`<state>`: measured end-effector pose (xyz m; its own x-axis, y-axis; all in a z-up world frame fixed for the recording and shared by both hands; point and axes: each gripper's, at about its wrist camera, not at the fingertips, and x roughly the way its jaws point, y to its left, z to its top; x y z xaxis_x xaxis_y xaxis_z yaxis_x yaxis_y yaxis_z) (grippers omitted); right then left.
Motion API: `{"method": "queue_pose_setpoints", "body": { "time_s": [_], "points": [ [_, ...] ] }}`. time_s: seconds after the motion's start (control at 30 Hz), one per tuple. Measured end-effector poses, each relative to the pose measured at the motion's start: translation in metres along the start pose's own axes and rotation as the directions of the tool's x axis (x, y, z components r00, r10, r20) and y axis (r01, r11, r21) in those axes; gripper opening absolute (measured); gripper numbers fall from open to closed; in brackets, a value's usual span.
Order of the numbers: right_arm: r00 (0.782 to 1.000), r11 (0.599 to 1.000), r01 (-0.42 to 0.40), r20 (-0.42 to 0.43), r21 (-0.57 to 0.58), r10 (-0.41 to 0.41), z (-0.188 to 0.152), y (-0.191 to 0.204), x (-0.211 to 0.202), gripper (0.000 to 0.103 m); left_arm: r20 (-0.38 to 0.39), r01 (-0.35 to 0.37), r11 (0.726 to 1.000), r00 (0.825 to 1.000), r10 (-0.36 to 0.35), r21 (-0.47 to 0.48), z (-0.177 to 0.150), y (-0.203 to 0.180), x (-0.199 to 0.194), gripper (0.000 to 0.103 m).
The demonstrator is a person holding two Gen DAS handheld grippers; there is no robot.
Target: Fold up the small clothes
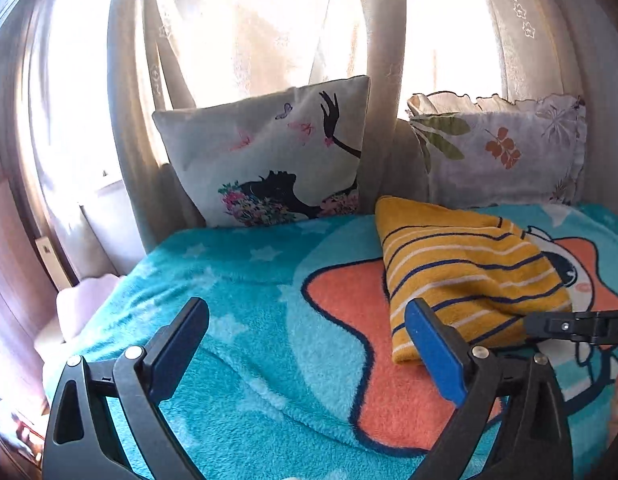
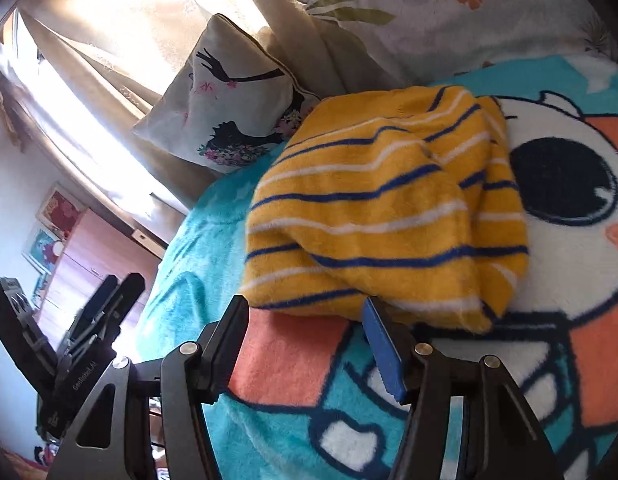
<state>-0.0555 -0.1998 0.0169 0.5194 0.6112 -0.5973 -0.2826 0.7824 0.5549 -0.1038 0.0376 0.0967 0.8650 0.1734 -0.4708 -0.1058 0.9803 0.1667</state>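
While both open, L gripper (image 1: 309,344), R gripper (image 2: 305,332), folded striped top (image 2: 381,208).

I see bright window (image 1: 269,20) behind beige curtains (image 1: 129,120), two pillows (image 1: 265,156) at bed's (image 1: 229,280) head, wooden cabinet (image 2: 93,248), framed pictures (image 2: 59,210) on wall.

1. The black two-finger left gripper (image 2: 89,312) at the right wrist view's lower left was motion-blurred; its jaw spacing was unreadable there.
2. The black right gripper (image 1: 577,326) was cut off by the left wrist view's right edge.
3. The yellow striped knit garment (image 2: 369,208) hid the teal cartoon fleece blanket (image 2: 197,240) beneath.
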Motion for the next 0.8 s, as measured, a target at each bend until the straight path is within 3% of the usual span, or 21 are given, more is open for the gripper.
{"method": "queue_pose_setpoints", "body": {
  "time_s": [0.07,0.17,0.33,0.4,0.43,0.47,0.53,0.57,0.6,0.63,0.8],
  "points": [
    [0.996,0.995,0.089,0.009,-0.046,-0.089,-0.004,-0.003,-0.014,0.064,0.003,-0.015,1.000,1.000,0.015,0.018,-0.001,-0.005,-0.003,0.101],
    [0.974,0.965,0.225,0.036,-0.135,-0.222,-0.002,-0.006,-0.039,0.064,-0.032,0.048,0.999,0.998,-0.047,0.006,-0.003,-0.008,-0.004,0.101],
    [0.895,0.872,0.445,0.135,-0.204,-0.425,0.007,-0.013,-0.087,0.064,-0.059,0.080,0.996,0.995,-0.082,-0.031,-0.006,-0.013,-0.009,0.101],
    [0.845,0.812,0.533,0.185,-0.236,-0.501,0.006,-0.009,-0.100,0.065,-0.073,0.103,0.994,0.992,-0.105,-0.039,-0.006,-0.015,-0.010,0.101],
    [0.796,0.748,0.605,0.227,-0.273,-0.561,0.004,-0.004,-0.103,0.065,-0.083,0.113,0.993,0.990,-0.117,-0.045,-0.006,-0.016,-0.010,0.101],
    [0.711,0.633,0.703,0.295,-0.323,-0.638,0.001,0.004,-0.104,0.066,-0.093,0.121,0.991,0.988,-0.126,-0.049,-0.007,-0.017,-0.010,0.101],
    [0.497,0.335,0.855,0.445,-0.395,-0.745,-0.005,0.015,-0.099,0.071,-0.110,0.130,0.990,0.985,-0.135,-0.051,-0.007,-0.019,-0.011,0.101],
    [0.433,0.233,0.877,0.485,-0.420,-0.760,-0.006,0.017,-0.097,0.073,-0.116,0.131,0.990,0.984,-0.136,-0.050,-0.008,-0.021,-0.012,0.101],
    [0.422,0.201,0.875,0.490,-0.440,-0.763,-0.005,0.016,-0.099,0.073,-0.118,0.129,0.990,0.984,-0.134,-0.051,-0.008,-0.022,-0.013,0.101],
    [0.439,0.213,0.865,0.480,-0.454,-0.760,-0.003,0.015,-0.102,0.073,-0.118,0.128,0.990,0.984,-0.133,-0.053,-0.008,-0.022,-0.013,0.101],
    [0.595,0.407,0.785,0.385,-0.467,-0.705,-0.003,0.017,-0.106,0.076,-0.134,0.152,0.986,0.978,-0.160,-0.070,-0.010,-0.027,-0.015,0.101]
  ]
}}
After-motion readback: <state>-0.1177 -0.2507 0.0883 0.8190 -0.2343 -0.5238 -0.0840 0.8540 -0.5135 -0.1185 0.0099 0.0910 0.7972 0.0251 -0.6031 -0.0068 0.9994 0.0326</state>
